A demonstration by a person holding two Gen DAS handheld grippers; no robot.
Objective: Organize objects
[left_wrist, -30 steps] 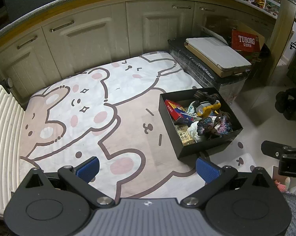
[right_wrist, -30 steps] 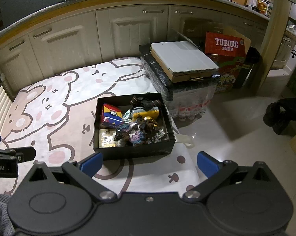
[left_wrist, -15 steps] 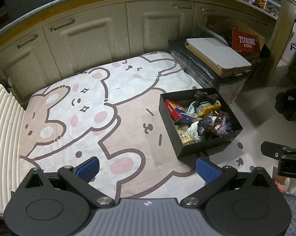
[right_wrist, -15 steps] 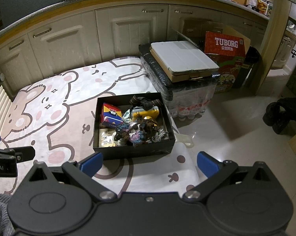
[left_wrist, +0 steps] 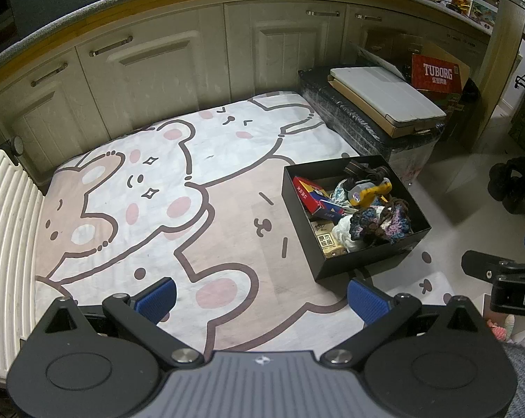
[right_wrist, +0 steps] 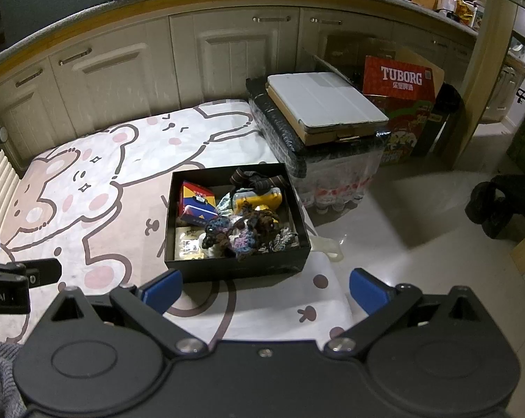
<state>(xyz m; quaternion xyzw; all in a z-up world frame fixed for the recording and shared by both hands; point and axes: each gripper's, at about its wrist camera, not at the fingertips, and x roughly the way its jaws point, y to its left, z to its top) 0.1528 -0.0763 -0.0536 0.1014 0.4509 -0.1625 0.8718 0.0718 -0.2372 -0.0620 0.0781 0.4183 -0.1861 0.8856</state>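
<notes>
The mat (left_wrist: 151, 188) was white and pale brown, printed with dark-outlined cartoon bears and pink cheek spots. The box (right_wrist: 234, 264) was black; in it lay a red, blue and yellow carton (right_wrist: 196, 203), a yellow tool (right_wrist: 262, 199) and a blue, purple and brown crocheted piece (right_wrist: 241, 233). The cabinets (left_wrist: 179, 66) were cream. The Tuborg case (right_wrist: 400, 80) was red with white lettering. Both grippers' pads (left_wrist: 157, 299) were blue on black frames.
</notes>
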